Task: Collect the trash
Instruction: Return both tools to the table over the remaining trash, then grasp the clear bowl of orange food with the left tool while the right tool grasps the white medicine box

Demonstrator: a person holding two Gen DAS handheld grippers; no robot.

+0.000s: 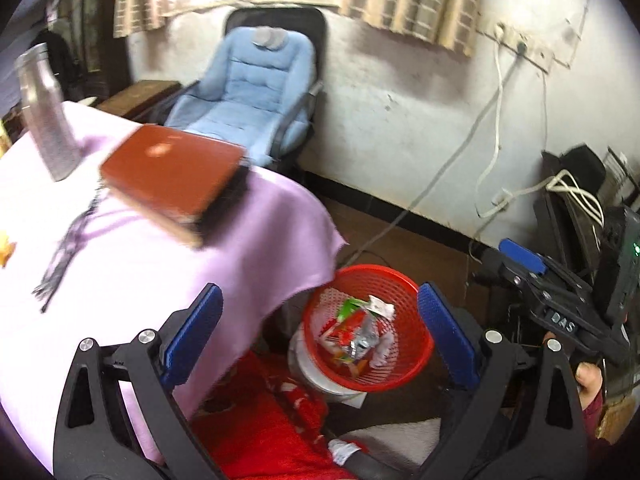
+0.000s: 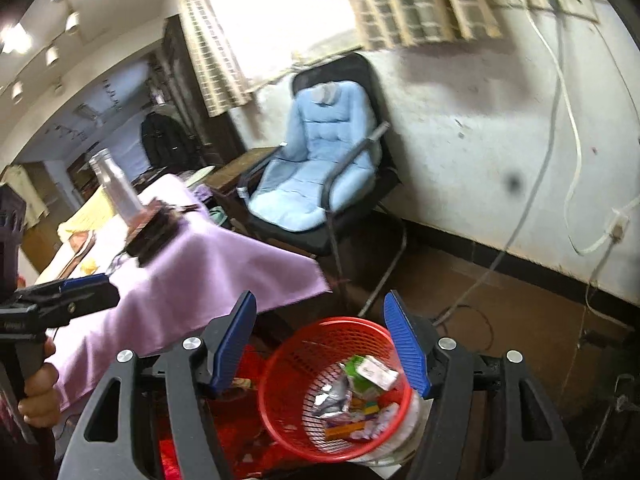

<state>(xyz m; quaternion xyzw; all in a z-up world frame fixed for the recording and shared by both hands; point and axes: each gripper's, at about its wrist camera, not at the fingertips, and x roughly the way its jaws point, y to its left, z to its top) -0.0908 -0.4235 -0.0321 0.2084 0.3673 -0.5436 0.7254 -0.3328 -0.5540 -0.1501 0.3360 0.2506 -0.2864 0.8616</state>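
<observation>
A red mesh trash basket [image 1: 404, 292] stands on a white bucket below the table's corner; it also shows in the right wrist view [image 2: 288, 412]. Inside lie several wrappers [image 1: 352, 336], among them a silver foil pack [image 2: 334, 398] and a green-and-white carton [image 2: 370, 370]. My left gripper [image 1: 320, 336] is open and empty, its blue pads either side of the basket, above it. My right gripper [image 2: 322, 342] is open and empty, above the basket too. An orange scrap [image 1: 6, 250] lies at the table's left edge.
A table under a lilac cloth [image 1: 132, 280] bears a red-brown book [image 1: 172, 176], a steel bottle [image 1: 46, 116] and a dark tassel. A chair with a blue cushion [image 1: 248, 92] stands behind. Cables [image 1: 496, 120] hang on the wall. Red cloth [image 1: 260, 428] lies below.
</observation>
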